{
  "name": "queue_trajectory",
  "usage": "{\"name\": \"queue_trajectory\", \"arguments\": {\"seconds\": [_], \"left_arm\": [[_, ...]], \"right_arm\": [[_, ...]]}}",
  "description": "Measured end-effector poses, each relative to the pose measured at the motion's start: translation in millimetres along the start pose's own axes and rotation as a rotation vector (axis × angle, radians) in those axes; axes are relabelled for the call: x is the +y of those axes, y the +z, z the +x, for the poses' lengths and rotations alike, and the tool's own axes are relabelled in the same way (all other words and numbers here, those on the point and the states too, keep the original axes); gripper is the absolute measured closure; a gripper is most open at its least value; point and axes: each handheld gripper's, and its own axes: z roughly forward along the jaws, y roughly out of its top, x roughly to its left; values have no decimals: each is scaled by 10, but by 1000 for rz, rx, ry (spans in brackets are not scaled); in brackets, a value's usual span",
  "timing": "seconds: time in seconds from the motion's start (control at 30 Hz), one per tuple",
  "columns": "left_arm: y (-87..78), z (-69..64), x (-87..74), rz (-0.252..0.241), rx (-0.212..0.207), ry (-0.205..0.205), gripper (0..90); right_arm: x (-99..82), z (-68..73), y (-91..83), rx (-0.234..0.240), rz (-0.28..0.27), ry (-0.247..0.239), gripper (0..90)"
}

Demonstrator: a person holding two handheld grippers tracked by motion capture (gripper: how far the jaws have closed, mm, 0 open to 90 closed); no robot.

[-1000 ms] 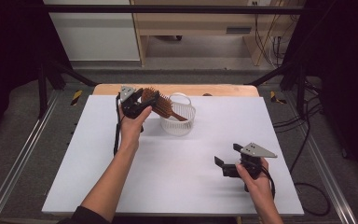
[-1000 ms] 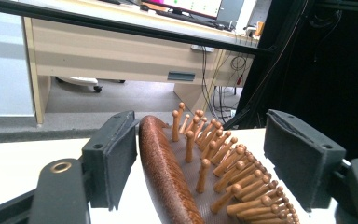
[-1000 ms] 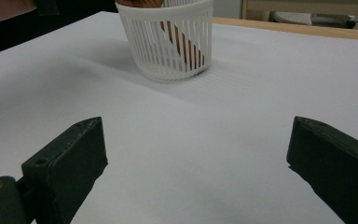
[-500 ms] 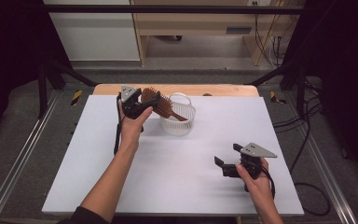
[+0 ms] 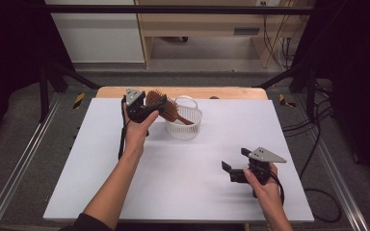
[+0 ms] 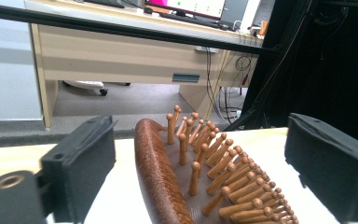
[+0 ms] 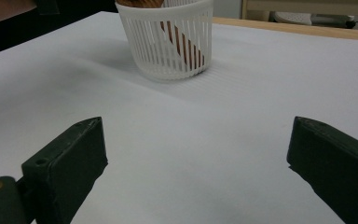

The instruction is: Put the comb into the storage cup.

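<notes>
1. High view, upper middle of the frame: the left gripper (image 5: 147, 108) sits at the head of a brown wooden hairbrush (image 5: 166, 107), whose handle slants down into a white slatted basket (image 5: 185, 126) standing on the white table (image 5: 125, 192).
2. The gripper's jaws have just been opening, with the brush head between them.
3. Lower right of the same view, the right gripper (image 5: 233, 167) hovers low over bare table, jaws apart, nothing between them, well away from the basket.
4. Around the table: a wooden strip along the far edge, a pale desk (image 5: 207, 24) behind it at the top, cables at upper right, yellow-and-black hazard tape (image 5: 79, 100) on the floor at left and right.
5. Nothing lies between the right gripper and the basket.
6. Left gripper view: the hairbrush (image 6: 200, 177) fills the lower centre, pins up, its dark rim curving at left.
7. The two black jaws stand clear on either side of the brush, with daylight on both flanks.
8. Behind, upper half: the desk (image 6: 121, 56), a dangle of cables at centre right, and a lit monitor (image 6: 186, 5) at the top edge. Its writing is too small to read.
9. Right gripper view: the basket (image 7: 168, 39) at top centre, brush handle showing through the slats; jaws wide at the bottom corners over empty white.
10. No label or brand can be read in these views.
</notes>
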Motion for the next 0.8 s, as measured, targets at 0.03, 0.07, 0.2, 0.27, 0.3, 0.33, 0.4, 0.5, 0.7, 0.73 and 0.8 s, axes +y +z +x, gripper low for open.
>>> {"name": "queue_trajectory", "arguments": {"seconds": [0.03, 0.07, 0.2, 0.27, 0.3, 0.33, 0.4, 0.5, 0.7, 0.73, 0.8], "left_arm": [[0, -1, 0, -1, 0, 0, 68], [0, -3, 1, -1, 0, 0, 63], [-6, -8, 5, -2, 1, 5, 51], [-8, -11, 7, -5, 2, 9, 50], [-9, -10, 9, -6, 2, 10, 48], [-9, -12, 10, -10, 2, 8, 46], [-12, -15, 12, -11, 1, 11, 45], [-15, -27, 14, -12, 0, 18, 43], [-23, -53, 23, -22, -4, 25, 42], [-26, -56, 26, -24, -3, 28, 42], [-30, -61, 29, -26, -6, 32, 42]], "right_arm": [[0, -1, 1, 0, 0, -2, 50], [0, 0, 1, 0, 0, -2, 50], [-1, 0, 0, 0, 0, -2, 50], [0, 1, 2, 0, 1, -1, 50], [-1, 0, 3, 0, 1, -3, 50], [-1, 1, 3, 0, 1, -3, 50], [-1, 1, 3, 0, 1, -2, 50], [-1, 0, 4, 1, 1, -4, 50], [-2, 2, 6, 3, 3, -5, 50], [-2, 1, 5, 3, 3, -7, 50], [-2, 2, 4, 3, 4, -7, 49]]}}
